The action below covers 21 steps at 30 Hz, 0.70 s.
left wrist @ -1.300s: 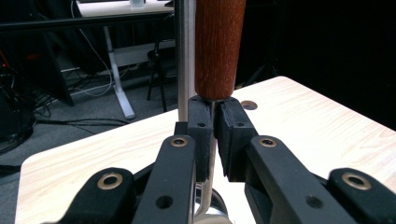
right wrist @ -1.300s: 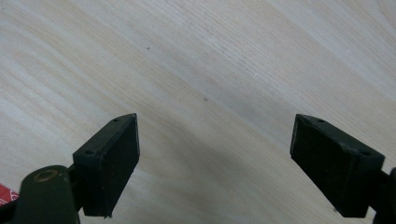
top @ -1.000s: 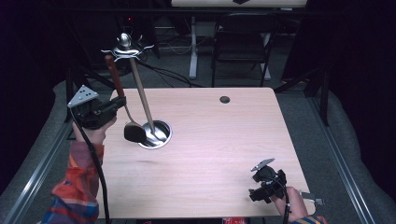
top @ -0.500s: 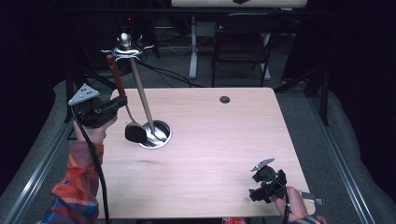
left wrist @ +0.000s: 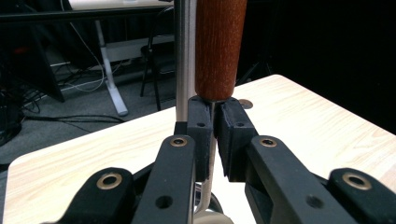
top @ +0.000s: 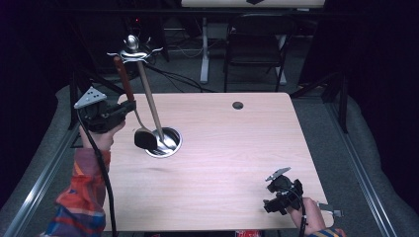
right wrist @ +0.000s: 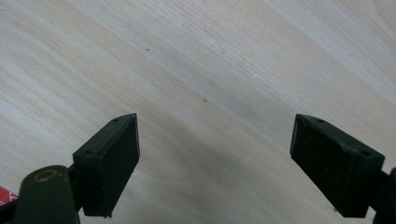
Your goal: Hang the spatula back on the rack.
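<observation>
A metal utensil stand (top: 148, 89) rises from its round base (top: 165, 143) on the left part of a light wooden table (top: 232, 148). Just left of the stand's pole, the left gripper (top: 129, 105) pinches the thin metal shank of a utensil (left wrist: 211, 154) directly below its brown wooden handle (left wrist: 219, 46); its dark head (top: 145, 139) hangs beside the base. Well apart from the stand, at the table's near right corner, the right gripper (top: 274, 197) hangs over bare wood, its 2 jaws spread wide
</observation>
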Available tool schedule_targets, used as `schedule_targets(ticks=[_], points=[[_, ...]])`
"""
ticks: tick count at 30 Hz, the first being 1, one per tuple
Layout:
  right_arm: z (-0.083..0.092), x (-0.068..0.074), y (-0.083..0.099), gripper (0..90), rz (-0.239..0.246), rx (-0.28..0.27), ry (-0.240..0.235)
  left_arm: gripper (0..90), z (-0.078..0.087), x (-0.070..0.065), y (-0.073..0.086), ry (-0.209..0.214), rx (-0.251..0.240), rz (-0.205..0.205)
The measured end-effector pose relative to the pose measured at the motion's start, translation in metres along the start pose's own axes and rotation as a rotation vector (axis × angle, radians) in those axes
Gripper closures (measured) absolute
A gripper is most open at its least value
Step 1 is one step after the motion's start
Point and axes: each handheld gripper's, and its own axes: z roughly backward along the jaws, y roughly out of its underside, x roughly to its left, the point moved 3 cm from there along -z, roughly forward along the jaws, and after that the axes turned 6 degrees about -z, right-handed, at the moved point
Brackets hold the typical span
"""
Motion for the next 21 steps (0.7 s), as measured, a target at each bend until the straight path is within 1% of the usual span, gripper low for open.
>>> schedule_targets(ticks=[2, 8, 12, 13, 14, 17, 21], points=[[0.0003, -0.0002, -0.0001, 15.3, 0.003, 0.004, 0.000, 83.7, -0.0008, -0.0001, -0.0005, -0.007, 0.005, 0.000], [0.0004, -0.0006, -0.0001, 15.3, 0.004, 0.004, -0.002, 83.5, -0.0039, 0.0001, -0.0010, -0.001, 0.012, 0.009], [0.0004, -0.0006, -0.0001, 15.3, 0.004, 0.004, -0.001, 83.5, -0.0055, 0.0006, -0.0018, 0.003, 0.015, 0.008], [0.0001, -0.0001, -0.0001, 15.3, -0.001, 0.000, -0.009, 83.5, -0.0062, 0.0008, -0.0020, 0.003, 0.015, 0.009], [0.0003, -0.0007, -0.0001, 15.3, 0.003, 0.005, -0.001, 83.5, -0.0064, 0.0009, -0.0021, 0.000, 0.018, 0.009], [0.0002, -0.0004, -0.0001, 15.3, 0.004, 0.007, -0.005, 83.4, -0.0078, 0.0013, -0.0025, 0.002, 0.023, 0.006], [0.0001, -0.0004, -0.0001, 15.3, 0.003, 0.008, -0.004, 83.2, -0.0095, 0.0011, -0.0031, -0.008, 0.026, 0.002]])
